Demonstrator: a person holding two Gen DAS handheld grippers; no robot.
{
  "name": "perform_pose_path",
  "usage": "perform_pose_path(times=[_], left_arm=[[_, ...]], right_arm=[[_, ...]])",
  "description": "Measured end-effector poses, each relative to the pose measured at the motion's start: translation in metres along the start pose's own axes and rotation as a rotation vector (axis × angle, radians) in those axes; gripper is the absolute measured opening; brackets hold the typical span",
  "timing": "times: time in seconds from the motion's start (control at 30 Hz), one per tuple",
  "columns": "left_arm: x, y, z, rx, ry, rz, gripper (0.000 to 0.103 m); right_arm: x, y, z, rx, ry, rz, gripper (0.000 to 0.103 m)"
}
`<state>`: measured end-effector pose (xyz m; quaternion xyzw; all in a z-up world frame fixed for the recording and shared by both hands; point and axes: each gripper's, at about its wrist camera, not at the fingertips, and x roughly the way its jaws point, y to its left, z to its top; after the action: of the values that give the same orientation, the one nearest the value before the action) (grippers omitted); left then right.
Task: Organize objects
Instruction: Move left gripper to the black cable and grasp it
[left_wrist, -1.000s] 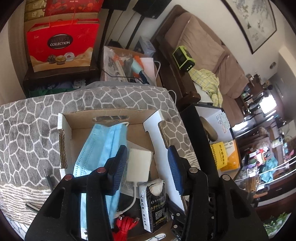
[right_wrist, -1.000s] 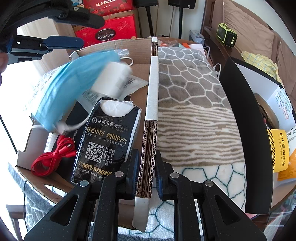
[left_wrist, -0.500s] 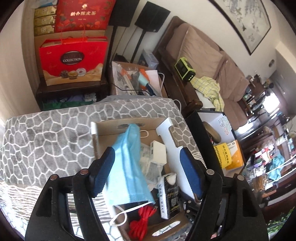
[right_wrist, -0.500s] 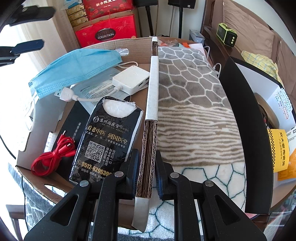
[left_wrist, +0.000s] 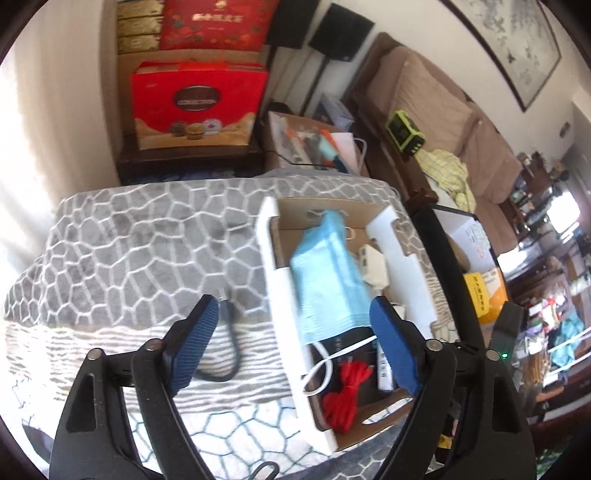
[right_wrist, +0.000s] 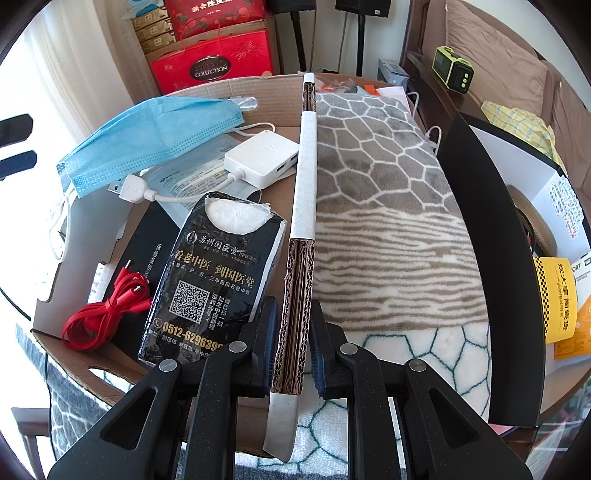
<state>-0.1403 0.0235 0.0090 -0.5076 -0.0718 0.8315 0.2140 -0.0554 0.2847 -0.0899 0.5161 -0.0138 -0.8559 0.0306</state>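
A cardboard box sits on a grey patterned blanket. In it lie a blue face mask, a white USB hub with cable, a red cable bundle and a black tissue pack. My right gripper is shut on the box's right wall. My left gripper is open and empty, held above the blanket and the box's left wall. A black cable lies on the blanket between the left gripper's fingers.
Red gift boxes stand on a dark stand behind the blanket. A brown sofa with a green device is at the back right. A black-edged white box stands to the right of the blanket.
My left gripper has let go of the mask and hub, opened wide, and pulled back and left off the box. The mask and hub now rest in the box. The right gripper has not moved.
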Motion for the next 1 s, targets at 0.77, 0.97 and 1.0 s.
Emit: perform_pose_path(times=[0.77,0.97,1.0], left_arm=[[0.028,0.106,-0.066,-0.297,0.117,-0.020,0.073],[0.047,0.101,-0.065,-0.320,0.149,-0.012,0.052],[0.049,0.101,-0.065,-0.323,0.151,-0.007,0.049]], right_arm=[[-0.001,0.001,0.000,0.001,0.000,-0.001,0.017],[-0.002,0.000,0.001,0.001,0.000,-0.002,0.017],[-0.002,0.000,0.001,0.001,0.000,-0.002,0.017]])
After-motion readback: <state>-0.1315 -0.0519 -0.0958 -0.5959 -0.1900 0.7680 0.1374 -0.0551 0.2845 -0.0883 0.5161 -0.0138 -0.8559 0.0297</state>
